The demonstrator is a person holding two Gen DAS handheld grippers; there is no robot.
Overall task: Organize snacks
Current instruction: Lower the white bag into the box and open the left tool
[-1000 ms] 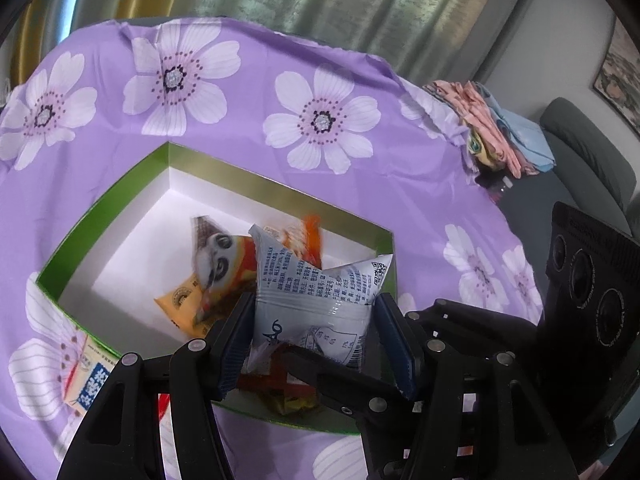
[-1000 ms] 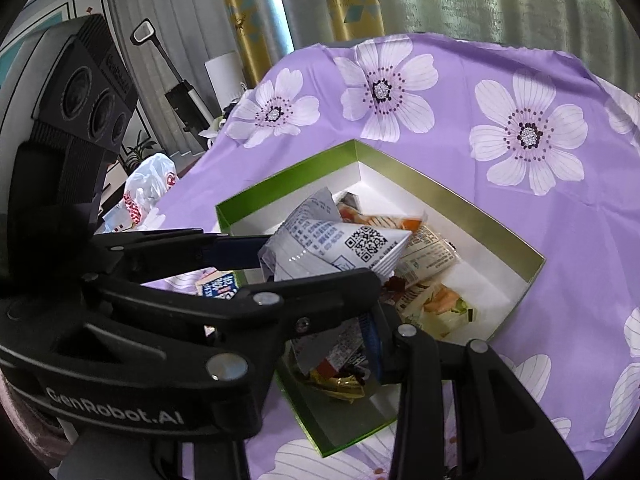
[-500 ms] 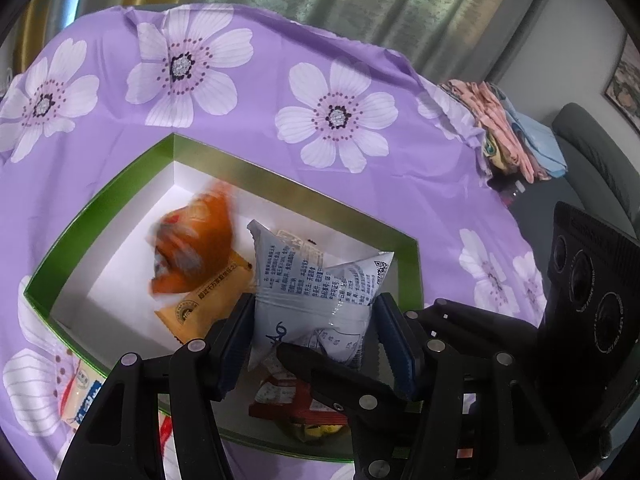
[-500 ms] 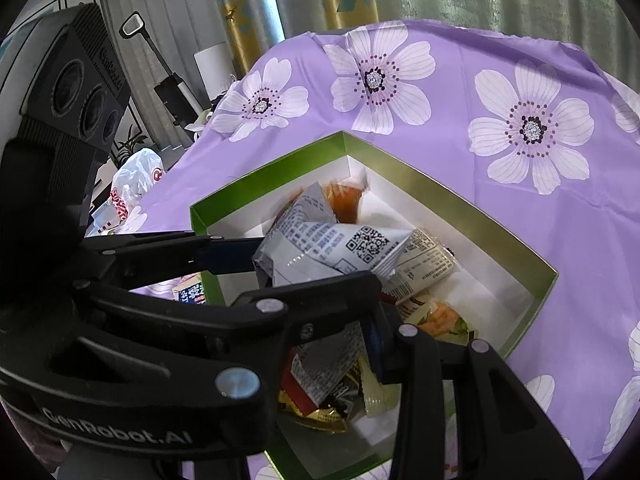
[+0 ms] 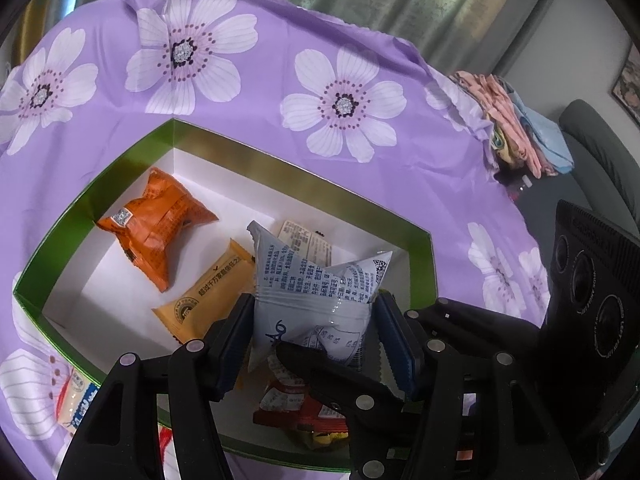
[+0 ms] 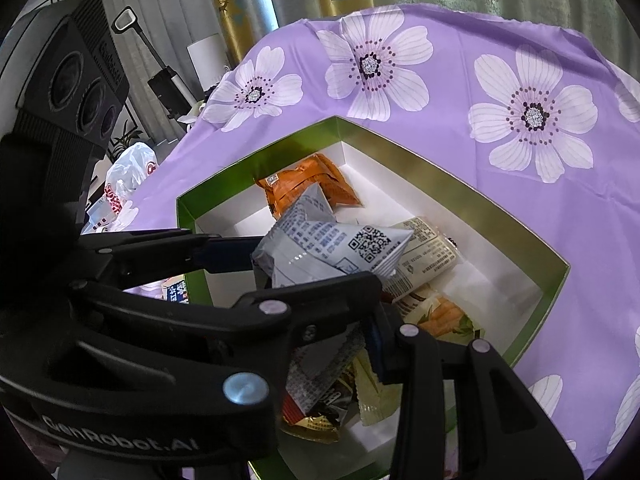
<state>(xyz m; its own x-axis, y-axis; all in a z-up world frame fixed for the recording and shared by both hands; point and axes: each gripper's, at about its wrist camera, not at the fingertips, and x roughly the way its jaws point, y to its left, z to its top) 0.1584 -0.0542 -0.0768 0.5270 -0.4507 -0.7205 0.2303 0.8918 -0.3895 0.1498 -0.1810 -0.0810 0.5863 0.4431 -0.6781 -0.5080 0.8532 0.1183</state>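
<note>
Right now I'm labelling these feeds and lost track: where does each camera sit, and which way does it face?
Left wrist: on the left gripper, looking down its fingers into the green box; its fingers pinch a grey packet, and the right gripper shows at right.
Right wrist: on the right gripper, looking into the same box; the left gripper reaches in from the left.
Shared: box, grey packet, orange packet, purple floral cloth.

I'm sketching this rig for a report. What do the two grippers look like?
Both the left gripper and right gripper are black linkage frames with silver rivets and blue ribbed finger pads. One body reads "GenRobot.AI"; each carries a black three-lens block.
</note>
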